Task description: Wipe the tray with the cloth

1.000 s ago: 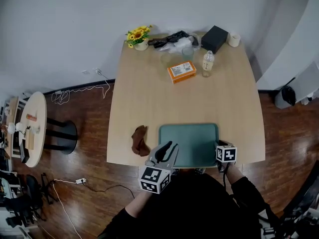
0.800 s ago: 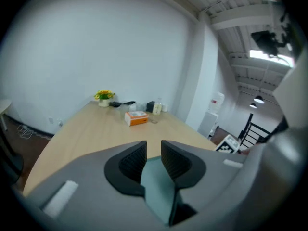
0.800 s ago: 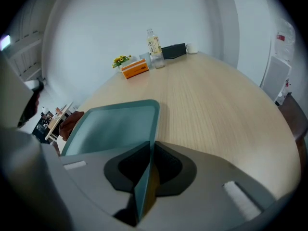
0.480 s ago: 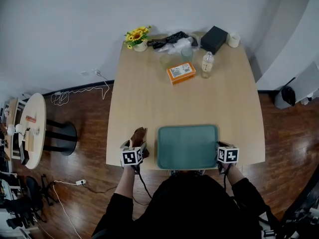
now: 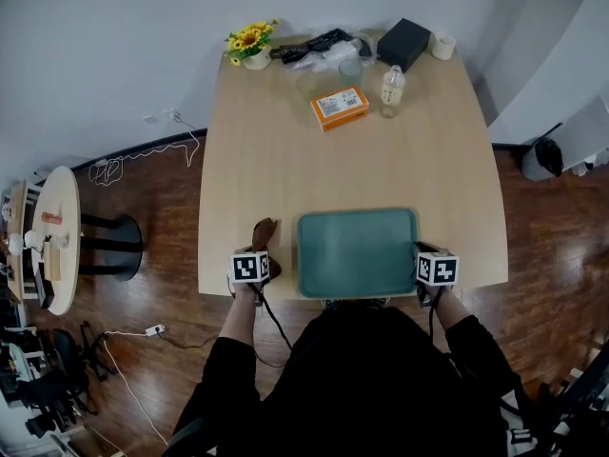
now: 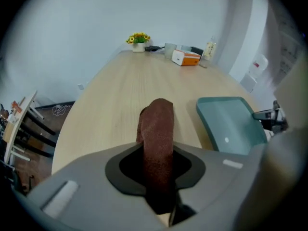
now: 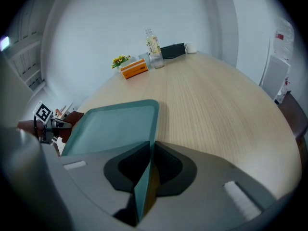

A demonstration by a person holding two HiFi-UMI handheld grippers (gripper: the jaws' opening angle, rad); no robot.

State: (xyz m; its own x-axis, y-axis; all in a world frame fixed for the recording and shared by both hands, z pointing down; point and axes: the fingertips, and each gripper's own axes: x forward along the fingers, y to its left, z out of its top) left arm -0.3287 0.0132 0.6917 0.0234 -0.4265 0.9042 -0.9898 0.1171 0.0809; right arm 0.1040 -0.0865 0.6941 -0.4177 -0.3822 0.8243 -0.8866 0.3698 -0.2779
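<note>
A brown cloth (image 5: 264, 234) lies crumpled on the wooden table, just left of the teal tray (image 5: 357, 252). My left gripper (image 5: 259, 253) is at the cloth's near end. Its jaws are closing down on it, and in the left gripper view the cloth (image 6: 156, 129) runs up out of the pinched left gripper (image 6: 159, 177), with the tray (image 6: 231, 121) to the right. My right gripper (image 5: 420, 254) is shut on the tray's right rim near the front corner. In the right gripper view the tray's edge (image 7: 115, 126) passes between the right gripper's (image 7: 147, 172) jaws.
At the table's far end stand a sunflower pot (image 5: 247, 46), an orange box (image 5: 340, 108), a bottle (image 5: 389, 89), a black box (image 5: 403, 43) and a white cup (image 5: 442, 46). A round side table (image 5: 57, 236) and floor cables lie to the left.
My left gripper swung from the tray's front left corner over to the cloth and closed on it. The right gripper stayed on the tray's rim.
</note>
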